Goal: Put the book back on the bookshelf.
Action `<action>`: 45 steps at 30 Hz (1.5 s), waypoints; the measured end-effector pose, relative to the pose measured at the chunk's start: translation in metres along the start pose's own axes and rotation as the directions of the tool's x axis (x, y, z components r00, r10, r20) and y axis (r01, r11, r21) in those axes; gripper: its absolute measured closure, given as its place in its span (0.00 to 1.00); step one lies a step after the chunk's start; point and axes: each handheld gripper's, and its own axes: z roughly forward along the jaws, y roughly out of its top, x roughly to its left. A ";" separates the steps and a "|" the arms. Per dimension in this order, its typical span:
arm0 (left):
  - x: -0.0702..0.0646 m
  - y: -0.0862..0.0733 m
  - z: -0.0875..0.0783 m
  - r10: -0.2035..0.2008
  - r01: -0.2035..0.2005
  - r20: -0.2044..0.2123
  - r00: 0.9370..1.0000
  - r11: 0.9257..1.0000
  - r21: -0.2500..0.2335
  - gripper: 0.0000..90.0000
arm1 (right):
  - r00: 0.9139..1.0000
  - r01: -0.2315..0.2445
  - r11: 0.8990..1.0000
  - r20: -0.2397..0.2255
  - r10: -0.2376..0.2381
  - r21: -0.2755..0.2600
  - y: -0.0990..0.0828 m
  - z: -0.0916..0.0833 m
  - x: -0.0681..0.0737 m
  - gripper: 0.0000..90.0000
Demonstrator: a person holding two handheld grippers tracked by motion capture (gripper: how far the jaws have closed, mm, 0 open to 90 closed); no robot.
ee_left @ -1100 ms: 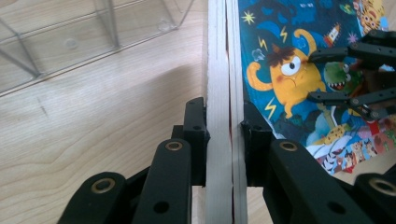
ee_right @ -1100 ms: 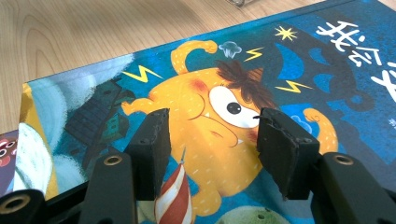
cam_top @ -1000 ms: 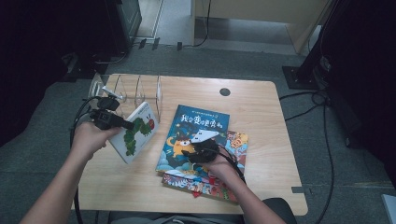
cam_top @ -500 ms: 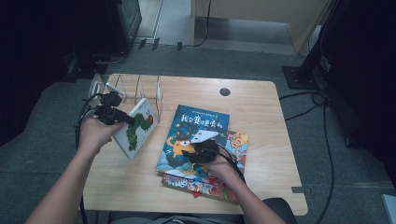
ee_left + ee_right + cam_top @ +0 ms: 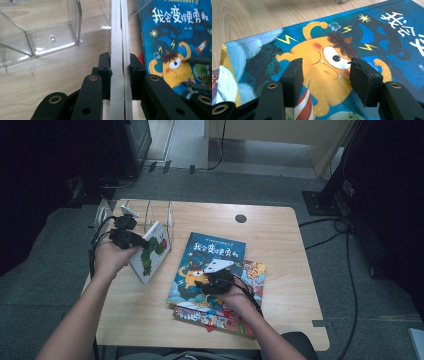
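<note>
While the left gripper (image 5: 120, 72) clamps the white picture book (image 5: 151, 251) by its lower edge, the book stands tilted on end just ahead of the jaws, its far edge near the clear acrylic rack (image 5: 50, 37) that sits up and to the left of the gripper in the left gripper view. The pads press both covers flat against the page block, so the hold looks firm. The book reads as a stiff board-covered thing, fairly light, and glossy enough to slide if the pinch is shallow (a deeper bite near the spine would likely resist twisting better than one at a corner). Swung from one edge, it may lever in the jaws, so a slow, upright carry into a rack slot seems wise.

The right gripper (image 5: 325, 80) hovers with its jaws apart over the blue monster book (image 5: 362, 37), the pads straddling the orange creature's face and holding nothing. That book lies flat directly beneath it, atop more colourful books (image 5: 220, 317) on the wooden table (image 5: 280, 235).
</note>
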 end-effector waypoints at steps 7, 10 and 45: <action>-0.003 0.008 0.010 -0.008 0.008 -0.029 1.000 1.000 0.004 0.86 | 1.000 -0.001 1.000 0.001 0.001 0.002 0.000 0.000 0.000 0.49; -0.005 0.009 0.012 -0.010 0.010 -0.033 0.999 1.000 0.007 0.86 | 1.000 -0.003 1.000 0.001 0.003 0.001 0.000 0.000 0.000 0.49; -0.013 0.029 0.014 -0.062 0.070 -0.059 0.996 0.986 0.148 0.87 | 1.000 0.004 1.000 0.006 -0.004 0.001 0.001 0.001 -0.001 0.51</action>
